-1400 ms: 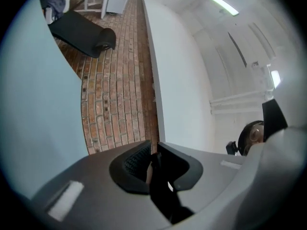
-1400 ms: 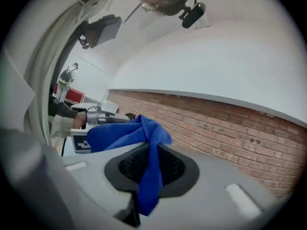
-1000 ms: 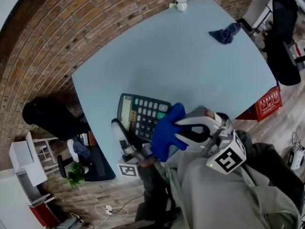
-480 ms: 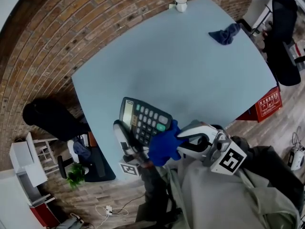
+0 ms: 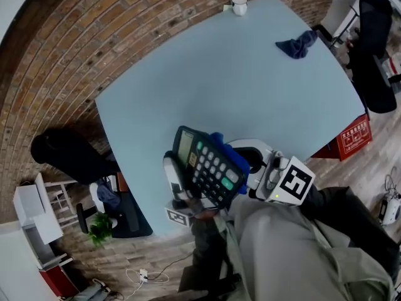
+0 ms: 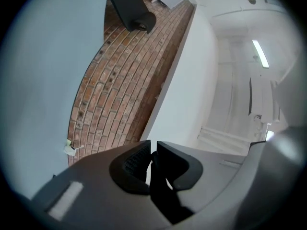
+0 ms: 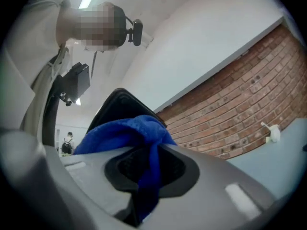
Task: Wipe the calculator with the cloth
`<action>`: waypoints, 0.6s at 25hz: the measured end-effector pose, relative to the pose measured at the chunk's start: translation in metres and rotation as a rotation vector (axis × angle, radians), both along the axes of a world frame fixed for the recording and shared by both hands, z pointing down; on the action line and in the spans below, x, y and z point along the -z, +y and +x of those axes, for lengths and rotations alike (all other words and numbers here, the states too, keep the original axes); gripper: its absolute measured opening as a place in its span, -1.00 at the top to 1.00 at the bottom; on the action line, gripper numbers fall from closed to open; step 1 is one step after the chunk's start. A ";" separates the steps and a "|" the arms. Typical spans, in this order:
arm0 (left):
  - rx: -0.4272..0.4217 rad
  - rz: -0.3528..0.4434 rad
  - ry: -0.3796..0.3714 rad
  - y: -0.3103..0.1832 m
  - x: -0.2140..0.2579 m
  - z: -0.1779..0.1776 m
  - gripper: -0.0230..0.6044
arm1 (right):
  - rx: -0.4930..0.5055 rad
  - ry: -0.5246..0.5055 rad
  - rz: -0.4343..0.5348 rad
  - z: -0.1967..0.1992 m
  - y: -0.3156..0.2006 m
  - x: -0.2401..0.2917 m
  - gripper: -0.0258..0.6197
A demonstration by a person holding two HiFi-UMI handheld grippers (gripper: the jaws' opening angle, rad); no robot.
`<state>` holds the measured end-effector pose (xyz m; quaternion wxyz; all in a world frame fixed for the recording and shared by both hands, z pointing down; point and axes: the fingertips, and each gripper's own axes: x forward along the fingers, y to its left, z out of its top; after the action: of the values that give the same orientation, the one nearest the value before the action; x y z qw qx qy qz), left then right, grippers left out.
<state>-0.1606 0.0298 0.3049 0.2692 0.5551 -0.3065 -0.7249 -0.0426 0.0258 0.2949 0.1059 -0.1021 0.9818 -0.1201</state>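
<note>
Jaws first: the left gripper [image 6: 152,153] is squeezed nearly closed on the thin dark edge of the calculator [image 5: 210,174], and the right gripper [image 7: 148,152] is clamped on a fold of the blue cloth [image 7: 129,131], which bunches up over its fingertips and hangs down through the gap. The calculator is up in the air over the near corner of the table, tilted, keys facing up. It's a dark desktop type with a pale display at the top end, rows of light keys and a couple of green ones. The cloth is tucked behind its far right edge, so from above only a blue strip sticks out. Below all that is a big pale blue table [image 5: 219,74], pretty bare, with a brick wall [image 7: 240,104] behind it. A red crate [image 5: 351,137] sits on the floor off the right side, a darker cloth [image 5: 296,44] lies crumpled near the far right edge, and a little white mug [image 5: 239,5] sits at the far corner.
</note>
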 end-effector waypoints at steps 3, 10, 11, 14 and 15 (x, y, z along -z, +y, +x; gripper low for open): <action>0.021 -0.014 -0.001 0.003 -0.009 -0.002 0.80 | 0.158 0.025 -0.005 -0.001 0.031 -0.013 0.75; -0.058 0.039 -0.063 0.005 0.004 -0.007 0.80 | 0.018 -0.084 -0.038 0.012 -0.037 0.009 0.75; -0.071 0.044 -0.071 0.005 0.005 -0.004 0.80 | -0.013 -0.090 -0.028 0.015 -0.050 0.015 0.75; -0.089 0.043 -0.072 0.001 0.004 0.004 0.80 | -0.027 -0.088 -0.029 0.016 -0.060 0.020 0.75; -0.087 0.045 -0.060 0.001 0.003 0.004 0.80 | -0.008 -0.087 -0.049 0.015 -0.055 0.017 0.75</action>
<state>-0.1567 0.0312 0.3017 0.2787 0.5953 -0.2733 -0.7023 -0.0277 -0.0290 0.2779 0.1466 -0.1032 0.9726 -0.1479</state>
